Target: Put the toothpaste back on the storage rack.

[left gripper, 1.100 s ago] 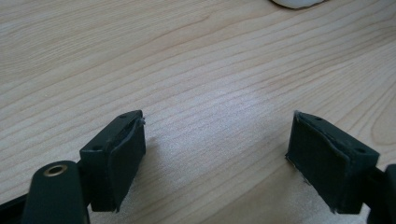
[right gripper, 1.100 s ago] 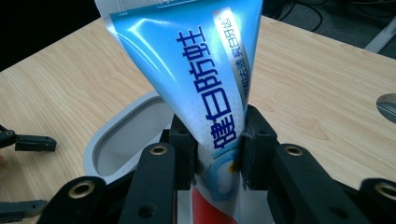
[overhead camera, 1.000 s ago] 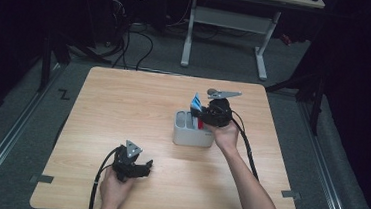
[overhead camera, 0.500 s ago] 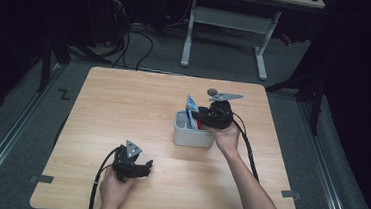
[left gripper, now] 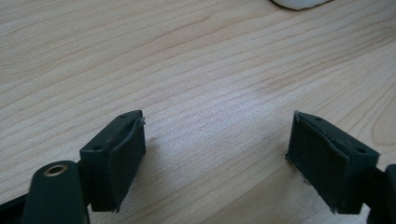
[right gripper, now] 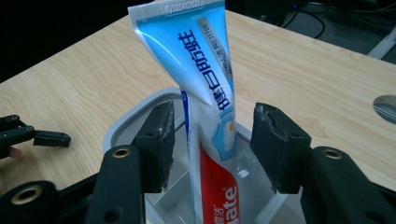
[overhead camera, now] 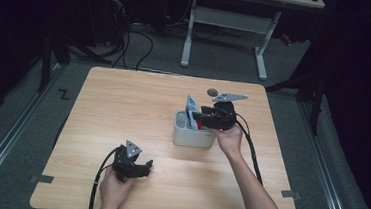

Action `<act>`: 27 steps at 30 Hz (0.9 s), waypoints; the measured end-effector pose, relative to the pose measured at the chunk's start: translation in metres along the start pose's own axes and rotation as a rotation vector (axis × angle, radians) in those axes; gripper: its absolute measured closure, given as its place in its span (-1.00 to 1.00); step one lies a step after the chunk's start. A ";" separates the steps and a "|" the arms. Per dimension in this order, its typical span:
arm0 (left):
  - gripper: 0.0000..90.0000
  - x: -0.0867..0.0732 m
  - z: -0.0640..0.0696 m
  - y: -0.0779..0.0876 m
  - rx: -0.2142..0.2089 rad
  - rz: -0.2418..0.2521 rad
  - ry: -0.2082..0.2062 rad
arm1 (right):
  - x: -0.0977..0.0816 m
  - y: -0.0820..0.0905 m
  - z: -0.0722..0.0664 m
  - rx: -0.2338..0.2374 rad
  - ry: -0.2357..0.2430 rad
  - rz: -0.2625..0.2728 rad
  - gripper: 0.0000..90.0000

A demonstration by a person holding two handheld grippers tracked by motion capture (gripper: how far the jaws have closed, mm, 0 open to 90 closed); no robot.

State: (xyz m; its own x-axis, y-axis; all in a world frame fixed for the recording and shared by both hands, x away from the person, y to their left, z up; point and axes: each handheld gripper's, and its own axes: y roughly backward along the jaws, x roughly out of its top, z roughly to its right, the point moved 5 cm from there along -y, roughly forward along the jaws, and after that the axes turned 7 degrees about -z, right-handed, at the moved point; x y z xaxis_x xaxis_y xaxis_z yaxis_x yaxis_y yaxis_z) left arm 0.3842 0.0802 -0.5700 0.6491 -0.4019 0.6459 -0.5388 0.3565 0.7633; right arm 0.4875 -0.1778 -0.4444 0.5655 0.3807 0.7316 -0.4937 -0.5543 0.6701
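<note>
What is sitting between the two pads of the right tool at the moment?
A toothpaste tube stands upright in the grey bin, in the gap between the right tool's open pads, touching neither. The right gripper view shows this.

Table (overhead camera: 123, 109): light wood-grain top, rectangular. On it: one grey open-topped container (overhead camera: 192, 134), right of centre, nearer the right edge than the left; one small dark round disc (overhead camera: 212, 92), near the far edge, beyond the container and apart from it.
</note>
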 end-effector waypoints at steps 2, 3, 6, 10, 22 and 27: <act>-0.57 0.000 0.000 0.000 0.000 0.000 0.000 | 0.000 0.003 0.000 0.000 -0.003 0.008 0.09; -0.57 0.000 0.000 0.000 0.000 0.000 0.000 | 0.000 0.004 0.001 0.000 -0.006 0.008 0.09; -0.57 0.000 0.000 0.000 0.000 0.000 0.000 | 0.001 0.008 0.001 0.000 0.001 0.014 0.08; -0.57 0.000 0.000 0.000 0.000 0.000 0.000 | 0.001 0.014 0.002 0.002 -0.001 0.033 0.08; -0.57 0.000 0.000 0.000 0.001 -0.002 -0.002 | 0.001 0.029 0.006 -0.005 -0.013 0.063 0.08; -0.57 0.000 0.000 0.000 0.001 0.000 0.001 | -0.002 0.033 0.009 -0.003 -0.023 0.078 0.08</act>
State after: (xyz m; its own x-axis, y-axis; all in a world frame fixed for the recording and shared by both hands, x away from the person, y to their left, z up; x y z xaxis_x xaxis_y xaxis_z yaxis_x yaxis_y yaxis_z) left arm 0.3842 0.0802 -0.5700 0.6492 -0.4012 0.6462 -0.5395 0.3559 0.7630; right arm 0.4765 -0.2034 -0.4248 0.5402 0.3198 0.7784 -0.5384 -0.5795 0.6118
